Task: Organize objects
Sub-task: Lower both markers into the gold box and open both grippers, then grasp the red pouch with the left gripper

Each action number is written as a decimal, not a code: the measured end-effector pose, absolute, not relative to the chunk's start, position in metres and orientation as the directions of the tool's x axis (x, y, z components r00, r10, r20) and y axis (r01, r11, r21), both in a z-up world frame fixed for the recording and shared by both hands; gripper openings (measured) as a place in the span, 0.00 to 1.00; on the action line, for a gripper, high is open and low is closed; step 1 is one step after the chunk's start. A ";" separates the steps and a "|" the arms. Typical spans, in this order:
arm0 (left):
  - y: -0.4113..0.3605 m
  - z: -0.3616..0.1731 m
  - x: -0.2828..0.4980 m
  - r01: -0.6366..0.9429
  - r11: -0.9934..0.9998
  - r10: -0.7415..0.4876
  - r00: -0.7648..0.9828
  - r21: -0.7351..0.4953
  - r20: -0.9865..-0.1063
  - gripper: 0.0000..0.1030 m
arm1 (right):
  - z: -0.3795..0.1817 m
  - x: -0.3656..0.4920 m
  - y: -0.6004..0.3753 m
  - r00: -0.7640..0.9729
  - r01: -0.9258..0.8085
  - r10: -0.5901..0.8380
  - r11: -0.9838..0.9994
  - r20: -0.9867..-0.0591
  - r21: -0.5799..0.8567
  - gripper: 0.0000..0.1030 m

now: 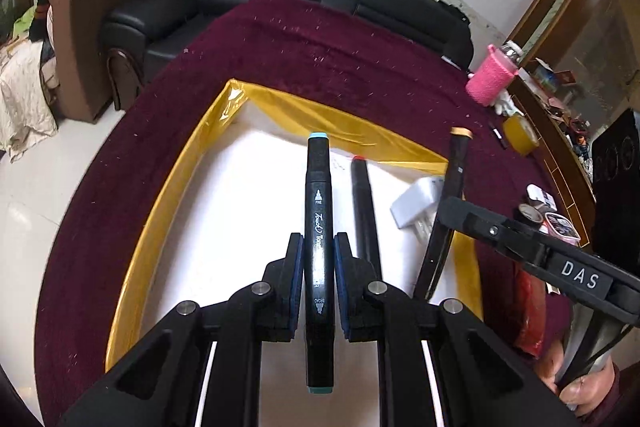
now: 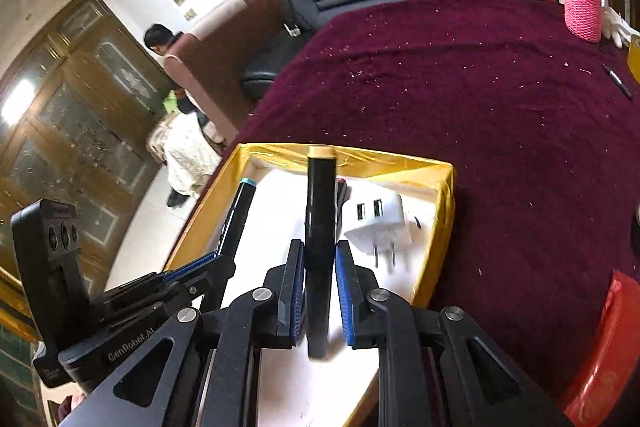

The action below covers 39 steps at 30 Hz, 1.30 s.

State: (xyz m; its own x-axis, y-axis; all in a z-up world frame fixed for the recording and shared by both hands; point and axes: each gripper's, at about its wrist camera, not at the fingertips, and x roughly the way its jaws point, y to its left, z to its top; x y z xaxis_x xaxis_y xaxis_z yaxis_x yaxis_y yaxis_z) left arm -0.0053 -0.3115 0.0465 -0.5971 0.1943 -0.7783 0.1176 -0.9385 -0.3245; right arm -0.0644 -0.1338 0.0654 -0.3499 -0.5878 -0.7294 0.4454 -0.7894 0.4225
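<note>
Left wrist: left gripper (image 1: 319,251) clamped on teal-capped marker (image 1: 319,227).
Right wrist: right gripper (image 2: 319,259) clamped on tan-capped marker (image 2: 320,227).
Risk: markers colliding over tray (image 1: 168,203) — held close together.

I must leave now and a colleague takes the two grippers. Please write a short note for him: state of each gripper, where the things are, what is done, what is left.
Left gripper: shut on the black marker with teal caps, held over the tray.
Right gripper: shut on the black marker with tan cap, also over the tray.
The shallow white tray with yellow taped rim sits on the dark red tablecloth.
Done: the black marker with red tip and the white USB wall charger lie in the tray.
Left: set both held markers down in the tray, probably beside the red-tipped one, then release.
</note>
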 end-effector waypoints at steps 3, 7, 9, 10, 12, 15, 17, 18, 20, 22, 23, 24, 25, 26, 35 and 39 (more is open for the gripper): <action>-0.314 0.039 -0.011 0.129 -0.936 0.195 -0.585 -0.328 -0.787 0.14 | 0.058 -0.075 -0.147 -0.350 0.446 -0.555 -0.807 -0.754 0.387 0.17; -0.317 0.031 -0.016 0.135 -0.930 0.207 -0.578 -0.343 -0.789 0.14 | 0.052 -0.084 -0.156 -0.345 0.440 -0.533 -0.819 -0.773 0.368 0.17; -0.317 0.031 -0.017 0.135 -0.928 0.211 -0.579 -0.347 -0.788 0.14 | 0.049 -0.085 -0.160 -0.341 0.438 -0.525 -0.822 -0.780 0.363 0.17; -0.318 0.031 -0.017 0.136 -0.928 0.209 -0.581 -0.347 -0.787 0.14 | 0.048 -0.085 -0.161 -0.340 0.438 -0.520 -0.825 -0.783 0.358 0.17; -0.319 0.032 -0.018 0.134 -0.928 0.211 -0.583 -0.349 -0.785 0.14 | 0.045 -0.087 -0.163 -0.342 0.435 -0.508 -0.831 -0.790 0.346 0.17; -0.319 0.033 -0.018 0.135 -0.929 0.204 -0.590 -0.344 -0.781 0.14 | 0.042 -0.090 -0.163 -0.343 0.424 -0.497 -0.839 -0.797 0.341 0.17; -0.320 0.034 -0.018 0.142 -0.929 0.196 -0.596 -0.343 -0.779 0.22 | 0.038 -0.092 -0.163 -0.341 0.413 -0.490 -0.845 -0.802 0.341 0.17; -0.322 0.035 -0.018 0.143 -0.926 0.200 -0.599 -0.350 -0.775 0.36 | 0.037 -0.094 -0.162 -0.340 0.406 -0.488 -0.847 -0.804 0.343 0.17; -0.324 0.038 -0.015 0.148 -0.920 0.204 -0.611 -0.364 -0.765 0.54 | 0.037 -0.095 -0.162 -0.340 0.401 -0.488 -0.848 -0.804 0.345 0.17; -0.326 0.041 -0.013 0.153 -0.916 0.202 -0.621 -0.370 -0.758 0.63 | 0.038 -0.094 -0.161 -0.336 0.395 -0.480 -0.853 -0.810 0.341 0.24; -0.327 0.043 -0.012 0.158 -0.914 0.202 -0.623 -0.375 -0.755 0.66 | 0.040 -0.093 -0.159 -0.334 0.395 -0.485 -0.850 -0.808 0.348 0.34; -0.328 0.046 -0.010 0.166 -0.910 0.201 -0.627 -0.381 -0.753 0.76 | 0.044 -0.090 -0.157 -0.335 0.392 -0.496 -0.846 -0.801 0.361 0.48; -0.329 0.049 -0.007 0.174 -0.906 0.200 -0.630 -0.387 -0.750 0.82 | 0.048 -0.088 -0.153 -0.341 0.387 -0.504 -0.844 -0.793 0.370 0.56; -0.330 0.052 -0.004 0.180 -0.901 0.200 -0.636 -0.395 -0.745 0.85 | 0.051 -0.086 -0.151 -0.348 0.384 -0.511 -0.843 -0.786 0.377 0.69; -0.312 0.074 0.032 0.179 -0.901 0.190 -0.657 -0.395 -0.730 0.88 | 0.081 -0.049 -0.105 -0.425 0.394 -0.531 -0.837 -0.733 0.379 0.85; -0.292 0.087 0.050 0.174 -0.920 0.146 -0.678 -0.350 -0.721 0.88 | 0.086 -0.030 -0.082 -0.462 0.394 -0.513 -0.850 -0.723 0.351 0.87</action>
